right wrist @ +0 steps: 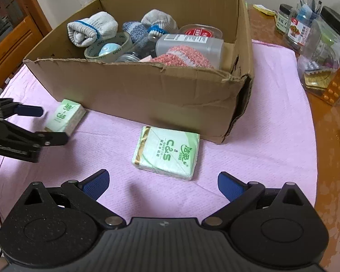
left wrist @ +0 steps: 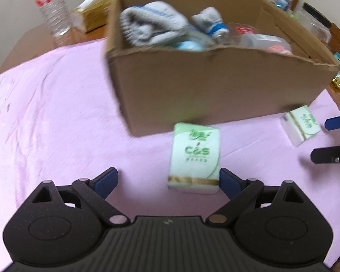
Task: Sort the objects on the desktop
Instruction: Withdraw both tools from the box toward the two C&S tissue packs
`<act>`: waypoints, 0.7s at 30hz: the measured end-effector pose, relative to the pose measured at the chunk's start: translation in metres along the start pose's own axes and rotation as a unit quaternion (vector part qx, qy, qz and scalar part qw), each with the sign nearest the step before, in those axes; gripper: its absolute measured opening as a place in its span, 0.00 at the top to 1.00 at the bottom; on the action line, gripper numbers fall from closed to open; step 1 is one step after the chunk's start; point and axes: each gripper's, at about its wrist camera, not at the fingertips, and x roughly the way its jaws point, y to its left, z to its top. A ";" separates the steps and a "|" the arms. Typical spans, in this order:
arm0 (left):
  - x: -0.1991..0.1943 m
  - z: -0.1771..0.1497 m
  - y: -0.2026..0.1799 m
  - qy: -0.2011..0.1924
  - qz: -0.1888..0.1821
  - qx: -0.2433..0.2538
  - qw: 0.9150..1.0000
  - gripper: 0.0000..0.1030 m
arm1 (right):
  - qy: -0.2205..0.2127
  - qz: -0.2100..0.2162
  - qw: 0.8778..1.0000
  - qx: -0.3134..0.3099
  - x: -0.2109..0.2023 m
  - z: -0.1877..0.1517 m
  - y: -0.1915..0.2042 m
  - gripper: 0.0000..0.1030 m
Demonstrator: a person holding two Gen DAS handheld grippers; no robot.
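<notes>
Two green-and-white C&S tissue packs lie on the pink cloth in front of a cardboard box [left wrist: 215, 86] [right wrist: 133, 90] filled with socks, tape and bottles. In the left wrist view one pack [left wrist: 195, 158] lies just beyond my open left gripper [left wrist: 168, 179], near its right finger. The other pack [left wrist: 300, 125] lies at the right, by the right gripper's fingers [left wrist: 335, 122]. In the right wrist view my open right gripper [right wrist: 163, 184] is just short of a pack [right wrist: 167, 151]. The left gripper [right wrist: 49, 124] shows open around the other pack [right wrist: 64, 116].
The pink cloth [right wrist: 260, 136] covers a wooden table [right wrist: 328, 149]. Jars, a clear container and a pill blister [right wrist: 335, 86] stand at the right. A water bottle [left wrist: 51, 6] and a tissue box [left wrist: 93, 11] stand behind the box at the left.
</notes>
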 end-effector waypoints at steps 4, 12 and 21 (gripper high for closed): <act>-0.003 -0.007 0.016 0.002 0.007 -0.013 1.000 0.08 | 0.003 -0.001 1.000 0.006 0.004 0.001 -0.001 0.00; -0.006 -0.011 0.043 0.002 0.046 -0.029 0.998 0.08 | 0.009 -0.004 1.000 0.009 0.008 0.001 0.000 0.00; -0.010 -0.008 0.026 -0.009 -0.006 -0.041 0.999 0.08 | 0.013 -0.014 1.000 0.001 0.013 -0.003 0.004 0.00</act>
